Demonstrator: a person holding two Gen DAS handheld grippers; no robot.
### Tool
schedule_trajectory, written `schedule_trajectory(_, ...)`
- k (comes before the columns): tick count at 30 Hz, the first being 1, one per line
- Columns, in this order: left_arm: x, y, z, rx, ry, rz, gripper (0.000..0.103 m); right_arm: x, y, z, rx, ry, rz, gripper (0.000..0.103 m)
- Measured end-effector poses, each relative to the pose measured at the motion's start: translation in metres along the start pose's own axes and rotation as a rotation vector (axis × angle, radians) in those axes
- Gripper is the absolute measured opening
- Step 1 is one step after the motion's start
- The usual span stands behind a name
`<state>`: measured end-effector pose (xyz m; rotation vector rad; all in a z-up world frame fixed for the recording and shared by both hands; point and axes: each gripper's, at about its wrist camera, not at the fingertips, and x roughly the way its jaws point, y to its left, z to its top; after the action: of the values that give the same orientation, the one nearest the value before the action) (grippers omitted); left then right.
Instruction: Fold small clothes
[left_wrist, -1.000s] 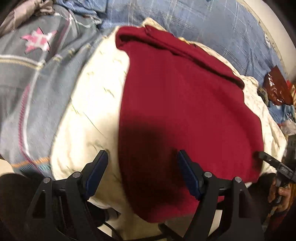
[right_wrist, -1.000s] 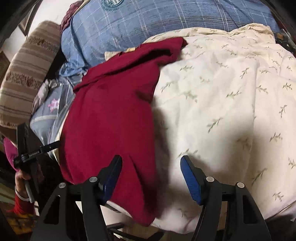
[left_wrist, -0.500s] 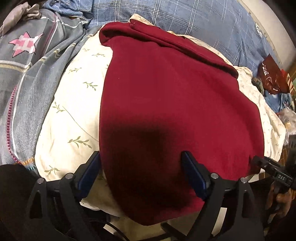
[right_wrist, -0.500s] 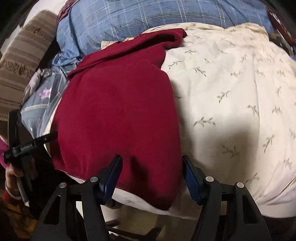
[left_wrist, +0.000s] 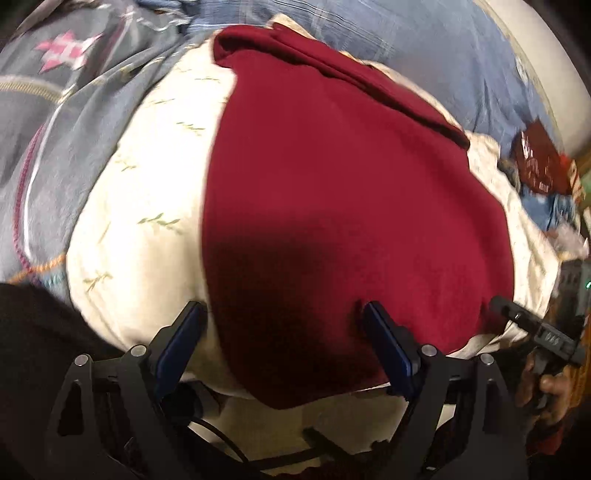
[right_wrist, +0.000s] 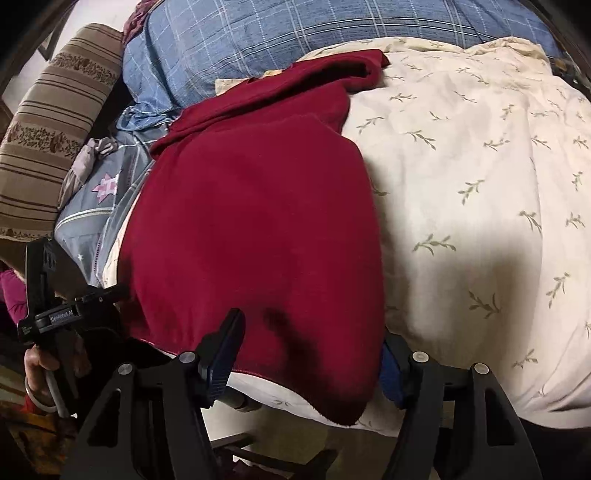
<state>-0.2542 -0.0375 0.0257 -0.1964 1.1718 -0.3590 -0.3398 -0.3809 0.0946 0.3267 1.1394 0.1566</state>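
Now both grippers, left (left_wrist: 284, 332) and right (right_wrist: 310, 347), gape wide and empty over the near hem of the maroon garment (left_wrist: 332, 206) spread flat on the leaf-print quilt (right_wrist: 480, 192).

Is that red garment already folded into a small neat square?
No, the red garment lies spread wide over the cream quilt, its near hem hanging over the edge between the open fingers of the right gripper.

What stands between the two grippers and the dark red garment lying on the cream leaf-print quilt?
Nothing visible does. The left gripper and the right gripper are both open at the near hem of the dark red garment, which lies spread on the cream leaf-print quilt, with nothing on top of it.
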Motion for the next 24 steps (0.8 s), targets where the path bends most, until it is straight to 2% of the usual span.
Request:
schedule_trajectory(5, -0.015, 0.014, -0.009, -0.059, -0.045, 0.044, 0.088, 0.001, 0.003, -0.001, -0.042, 0.012, 0.012, 0.067)
schedule_trajectory(9, -0.010, 0.019, -0.014, -0.106, -0.013, -0.009, 0.088, 0.004, 0.003, -0.002, -0.053, 0.024, 0.021, 0.063)
schedule_trajectory(15, -0.001, 0.010, -0.014, -0.079, -0.019, 0.018, 0.087, 0.003, 0.000, -0.001, -0.052, 0.037, 0.068, 0.062)
schedule_trajectory(16, 0.001, 0.006, -0.014, -0.072, -0.024, 0.027, 0.085, 0.004, -0.002, -0.001, -0.050, 0.036, 0.069, 0.056)
schedule_trajectory(17, 0.000, 0.002, -0.016, -0.054, -0.031, 0.021, 0.077, 0.006, -0.003, -0.001, -0.056, 0.034, 0.060, 0.041)
schedule_trajectory(18, 0.001, -0.003, -0.016, -0.031, -0.029, 0.012, 0.049, 0.006, -0.002, -0.001, -0.081, 0.027, 0.037, 0.029)
schedule_trajectory(19, 0.002, -0.007, -0.016, -0.007, -0.022, 0.024, 0.025, 0.007, -0.001, -0.001, -0.097, 0.022, 0.018, 0.007)
schedule_trajectory(20, 0.002, -0.010, -0.016, 0.022, -0.026, 0.045, 0.024, 0.006, -0.002, 0.000, -0.092, 0.022, 0.026, 0.007)
schedule_trajectory(21, 0.001, -0.012, -0.015, 0.047, -0.021, 0.036, 0.012, 0.004, -0.003, 0.001, -0.074, 0.022, 0.051, 0.007)
schedule_trajectory(24, -0.018, -0.008, -0.007, 0.065, -0.002, -0.038, 0.010, -0.012, 0.002, 0.000, -0.080, 0.010, 0.094, 0.007)
